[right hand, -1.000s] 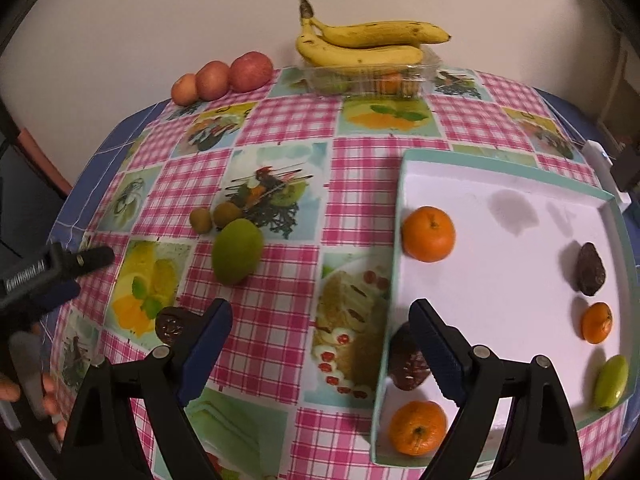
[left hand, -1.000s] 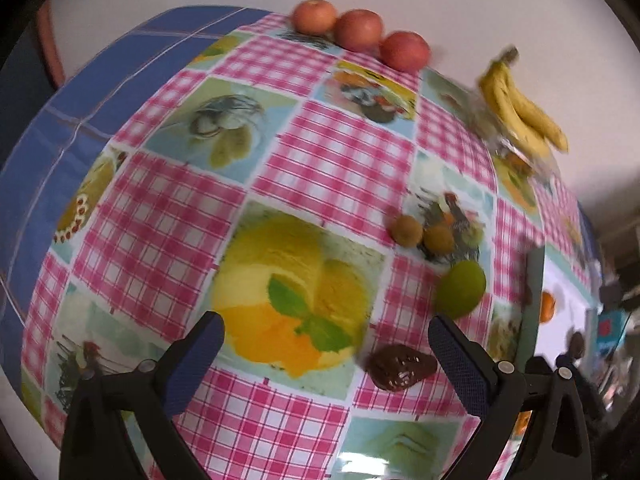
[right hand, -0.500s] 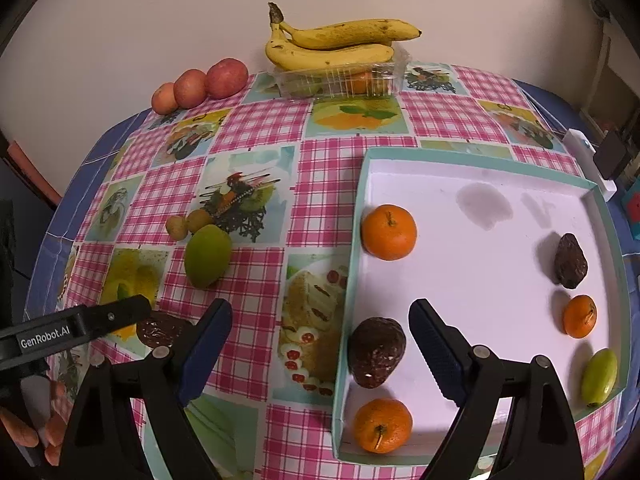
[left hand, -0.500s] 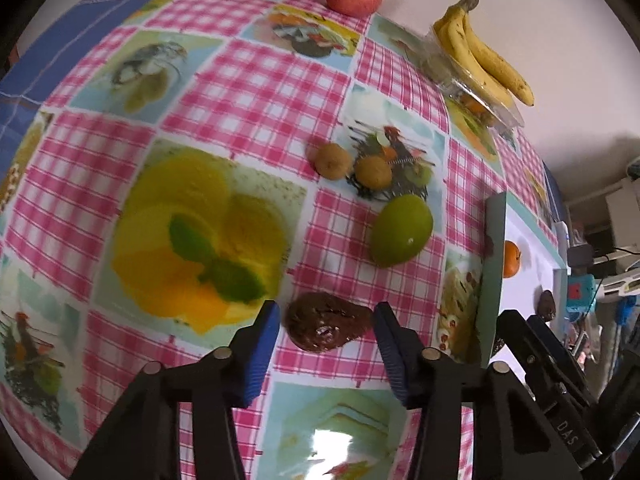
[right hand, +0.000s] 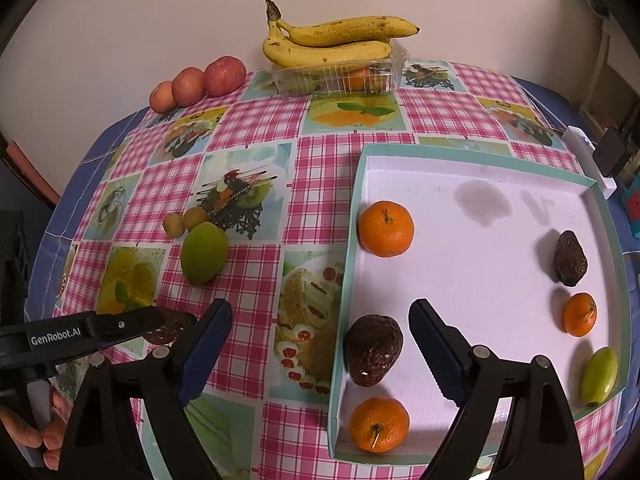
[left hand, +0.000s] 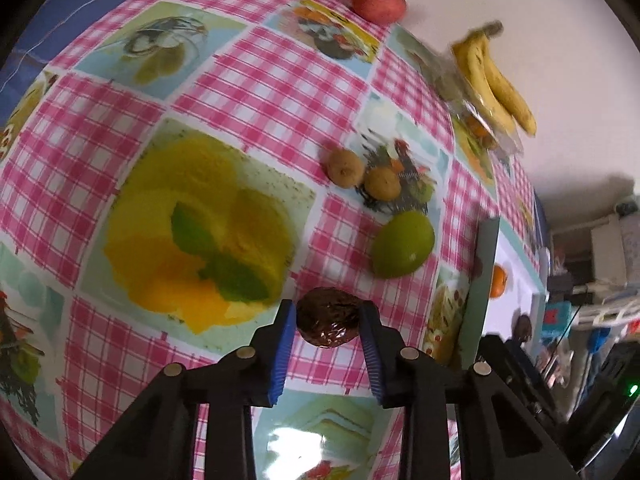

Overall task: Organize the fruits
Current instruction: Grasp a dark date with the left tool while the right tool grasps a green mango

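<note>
Left gripper: we see its fingers closing on the dark wrinkled fruit, both blue pads now against its sides; a second ago they stood wide apart with that fruit lying loose just ahead of them.
Dark wrinkled fruit: it still rests on the counter, just beside the printed yellow picture and near the green fruit.
Right gripper: we find its fingers spread wide and holding nothing, hovering over the near left corner of the tray, unchanged over the last second.
Tray contents: three oranges, two dark fruits and one small green fruit lie well apart on the white floor; a second dark fruit sits between the right gripper's fingers in that view, untouched.
Left on the counter: the green fruit, two small brown fruits, three apples at the far edge, and bananas on a clear box.
Meaning for the task: we judge the grasp nearly complete; the next step is probably a lift and carry towards the tray.
Risk: the fruit is rounded and may slip from the pads.
</note>
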Available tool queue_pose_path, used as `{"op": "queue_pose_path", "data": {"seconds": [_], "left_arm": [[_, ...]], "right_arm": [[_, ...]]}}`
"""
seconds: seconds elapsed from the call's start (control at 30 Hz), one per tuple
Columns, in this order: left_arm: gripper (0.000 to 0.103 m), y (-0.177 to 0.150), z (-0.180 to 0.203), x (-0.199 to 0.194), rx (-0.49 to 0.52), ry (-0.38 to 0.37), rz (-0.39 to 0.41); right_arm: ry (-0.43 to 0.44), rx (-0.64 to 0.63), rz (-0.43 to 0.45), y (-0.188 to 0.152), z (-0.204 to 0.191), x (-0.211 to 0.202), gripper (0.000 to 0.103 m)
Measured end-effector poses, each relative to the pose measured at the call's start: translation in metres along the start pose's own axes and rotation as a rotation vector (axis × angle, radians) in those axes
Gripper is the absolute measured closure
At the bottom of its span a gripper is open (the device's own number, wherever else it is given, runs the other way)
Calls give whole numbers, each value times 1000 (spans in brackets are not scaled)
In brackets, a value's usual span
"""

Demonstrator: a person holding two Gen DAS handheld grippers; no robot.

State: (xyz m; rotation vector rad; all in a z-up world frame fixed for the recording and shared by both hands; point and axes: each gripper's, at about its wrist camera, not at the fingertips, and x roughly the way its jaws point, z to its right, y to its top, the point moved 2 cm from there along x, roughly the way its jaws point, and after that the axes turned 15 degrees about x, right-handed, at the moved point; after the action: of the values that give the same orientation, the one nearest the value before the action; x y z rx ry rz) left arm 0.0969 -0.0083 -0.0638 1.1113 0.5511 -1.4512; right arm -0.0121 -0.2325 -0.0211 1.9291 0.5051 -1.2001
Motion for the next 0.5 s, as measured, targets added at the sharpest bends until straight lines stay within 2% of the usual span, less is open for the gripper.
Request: {"op": "queue_pose_path", "data": {"seconds": [0.27,0.5], "left_arm": [[69,10,-32,-28,-118,19,119],[69,19,-48,-54,-145,90,227]], "right_arm": [[0,-6,-2,-1,0,1,13],[36,-28,16,-1,-11,-2,13]]}}
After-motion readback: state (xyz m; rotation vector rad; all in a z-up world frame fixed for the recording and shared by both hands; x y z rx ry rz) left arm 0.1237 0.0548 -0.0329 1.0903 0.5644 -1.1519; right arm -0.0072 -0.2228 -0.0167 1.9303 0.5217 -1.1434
